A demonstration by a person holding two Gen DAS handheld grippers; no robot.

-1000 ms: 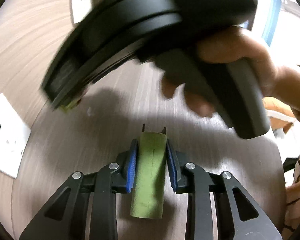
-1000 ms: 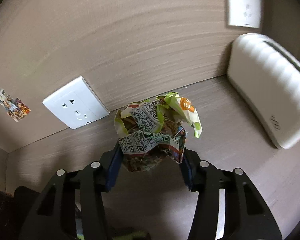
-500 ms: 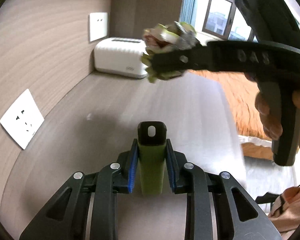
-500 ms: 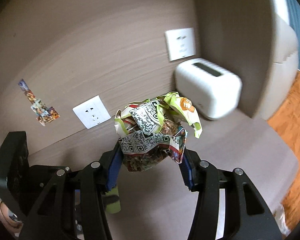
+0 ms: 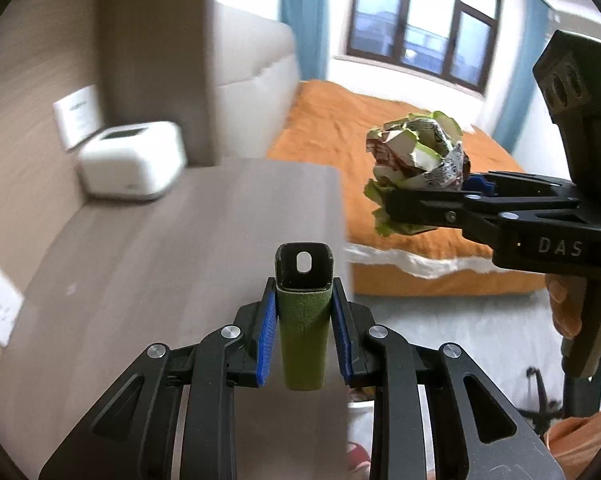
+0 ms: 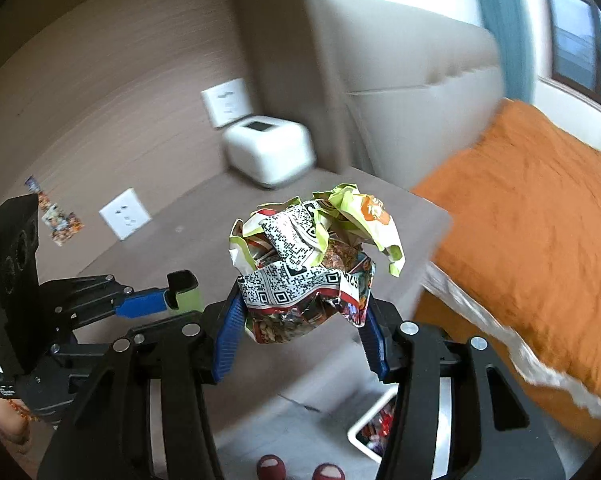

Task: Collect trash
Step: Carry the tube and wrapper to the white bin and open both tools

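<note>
My left gripper is shut on a small green box with a black open end, held over the edge of the wooden desk. It also shows in the right wrist view. My right gripper is shut on a crumpled snack wrapper with QR codes and green edges. In the left wrist view the wrapper hangs to the right, past the desk edge. A white bin with colourful trash sits on the floor below the right gripper.
A white toaster-like appliance stands at the desk's far end by the wall. Wall sockets are on the wood panel. A bed with an orange cover lies to the right. Red slippers are on the floor.
Both grippers have swung right, away from the wall, toward the desk edge and bed. The floor and white bin have come into the right wrist view. Both grips are unchanged.
</note>
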